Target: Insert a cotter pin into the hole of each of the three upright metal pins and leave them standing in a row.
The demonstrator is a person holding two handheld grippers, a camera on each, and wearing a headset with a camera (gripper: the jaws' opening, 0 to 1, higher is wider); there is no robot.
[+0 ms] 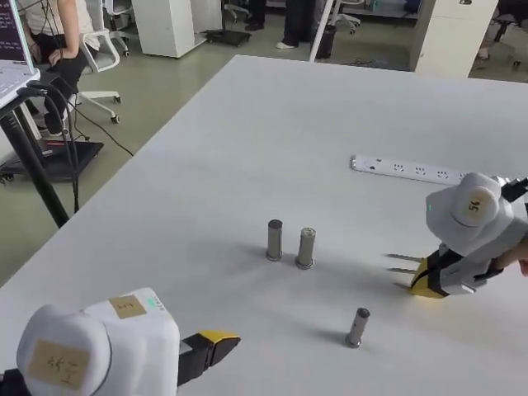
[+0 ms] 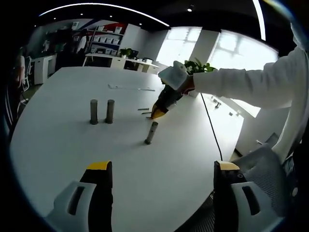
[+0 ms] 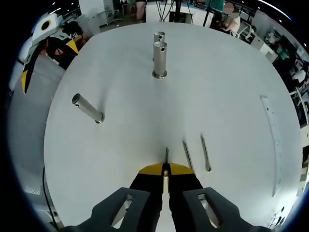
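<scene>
At the pick-up step, the right gripper [image 3: 165, 170], jaws pinching one cotter pin [image 3: 166, 155] on the white table [image 1: 247, 148] beside two spare cotter pins [image 3: 187, 154], must next carry it to the three upright metal pins [image 1: 306, 247], while the left gripper [image 2: 162, 166] hovers spread.

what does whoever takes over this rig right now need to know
Left gripper: open, empty, over the near side of the table.
Right gripper: shut on one cotter pin, low at the table surface.
Spare cotter pins: two, lying on the table just beside the held one.
Metal pins: two upright side by side; the third metal pin stands apart, nearer the person.
Done: no cotter pin is seen in any hole.
Left: all three insertions, and bringing the third pin into the row.
</scene>
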